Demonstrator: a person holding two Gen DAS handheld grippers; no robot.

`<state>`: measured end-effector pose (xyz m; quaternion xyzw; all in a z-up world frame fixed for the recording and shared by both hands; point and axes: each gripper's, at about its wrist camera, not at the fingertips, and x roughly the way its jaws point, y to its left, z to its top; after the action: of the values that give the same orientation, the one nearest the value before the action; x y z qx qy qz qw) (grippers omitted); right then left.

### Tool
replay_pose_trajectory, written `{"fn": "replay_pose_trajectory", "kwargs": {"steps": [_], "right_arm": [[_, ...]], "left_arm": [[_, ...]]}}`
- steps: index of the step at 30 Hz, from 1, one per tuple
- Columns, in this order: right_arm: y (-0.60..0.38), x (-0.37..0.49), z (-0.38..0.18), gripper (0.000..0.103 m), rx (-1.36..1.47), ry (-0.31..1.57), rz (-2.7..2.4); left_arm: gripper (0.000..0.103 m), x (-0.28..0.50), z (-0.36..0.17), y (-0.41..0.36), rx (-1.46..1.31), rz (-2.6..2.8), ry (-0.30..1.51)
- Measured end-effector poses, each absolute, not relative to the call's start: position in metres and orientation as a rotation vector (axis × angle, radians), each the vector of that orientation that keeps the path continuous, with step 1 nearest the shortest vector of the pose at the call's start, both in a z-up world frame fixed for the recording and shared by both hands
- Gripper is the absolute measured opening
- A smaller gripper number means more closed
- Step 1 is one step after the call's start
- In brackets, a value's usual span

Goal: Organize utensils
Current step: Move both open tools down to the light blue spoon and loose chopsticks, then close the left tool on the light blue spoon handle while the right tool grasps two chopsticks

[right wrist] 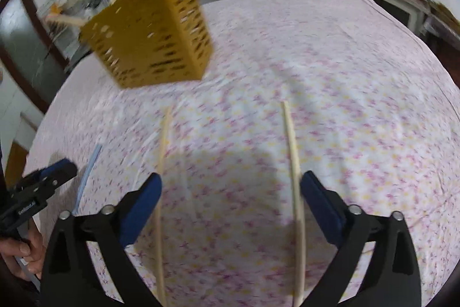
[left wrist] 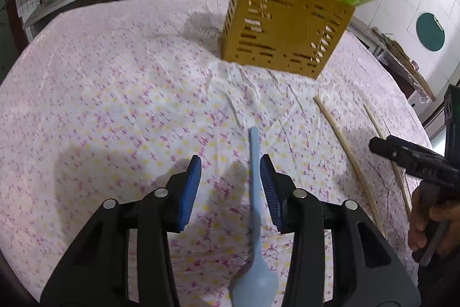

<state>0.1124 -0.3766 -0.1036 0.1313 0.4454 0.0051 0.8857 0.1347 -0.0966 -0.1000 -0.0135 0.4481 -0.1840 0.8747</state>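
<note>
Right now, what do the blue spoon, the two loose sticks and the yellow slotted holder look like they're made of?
Pale blue spoon: likely plastic, uniform matte colour. Two pale chopsticks: probably wood or bamboo, tan and unpainted. Mustard-yellow slotted utensil holder: seemingly moulded plastic, though painted metal is possible; smooth faces, clean cut-outs.

We see open floral cloth (left wrist: 100, 94) left of the yellow holder (left wrist: 284, 33), clear passage there. Blue spoon (left wrist: 254, 192) and two chopsticks (right wrist: 293, 177) lie flat nearer us; holder blocks the far middle.
</note>
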Motion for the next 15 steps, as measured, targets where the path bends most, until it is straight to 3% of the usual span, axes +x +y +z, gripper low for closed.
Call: {"fn": "replay_pose_trajectory", "kwargs": {"steps": [15], "right_arm": [[-0.344,0.133,-0.112,0.099,0.096,0.97,-0.095]], "left_arm": [[0.052,0.138,-0.109,-0.114,-0.022,-0.38,0.942]]}}
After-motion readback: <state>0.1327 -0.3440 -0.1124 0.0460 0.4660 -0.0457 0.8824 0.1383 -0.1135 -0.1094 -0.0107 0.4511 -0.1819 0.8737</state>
